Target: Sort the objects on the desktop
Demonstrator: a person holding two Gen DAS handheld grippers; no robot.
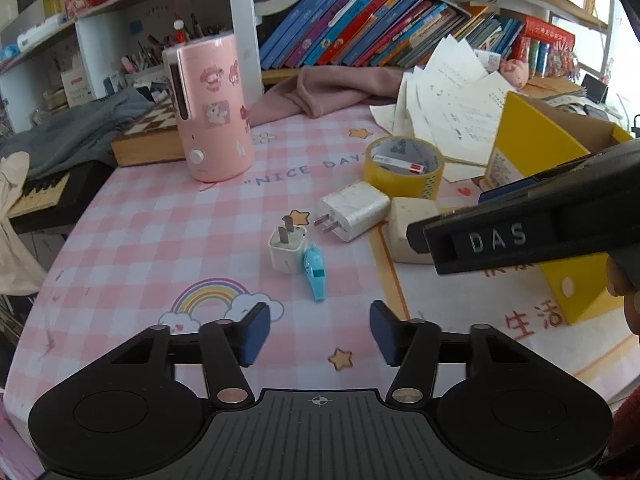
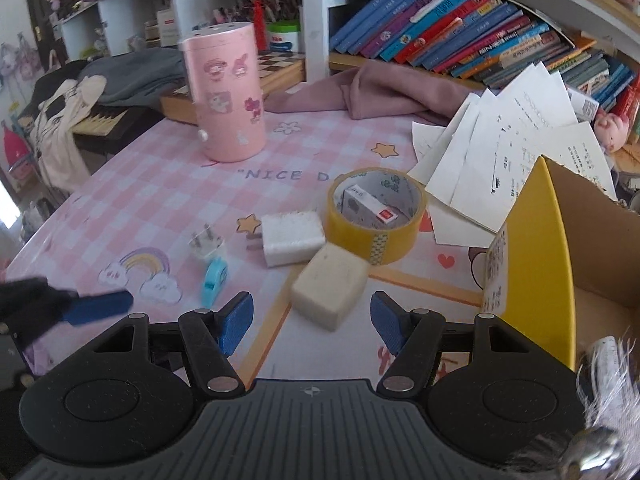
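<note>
On the pink checked desk mat lie a small white charger (image 1: 287, 249) (image 2: 208, 245) with prongs up, a blue whistle (image 1: 315, 275) (image 2: 214, 280) touching it, a larger white charger (image 1: 354, 210) (image 2: 291, 237), a cream eraser block (image 1: 412, 229) (image 2: 330, 287) and a yellow tape roll (image 1: 403, 166) (image 2: 376, 214) with a small box inside. My left gripper (image 1: 319, 334) is open and empty, just short of the whistle. My right gripper (image 2: 312, 322) is open and empty, with the eraser block between and just beyond its fingertips.
A yellow cardboard box (image 1: 560, 168) (image 2: 560, 248) stands open at the right. A pink humidifier (image 1: 212, 108) (image 2: 228, 96) stands at the back left. Loose papers (image 2: 512, 152), a pink cloth (image 1: 332, 90) and shelved books (image 2: 460, 24) are behind. The right gripper's body (image 1: 532, 232) hangs over the eraser.
</note>
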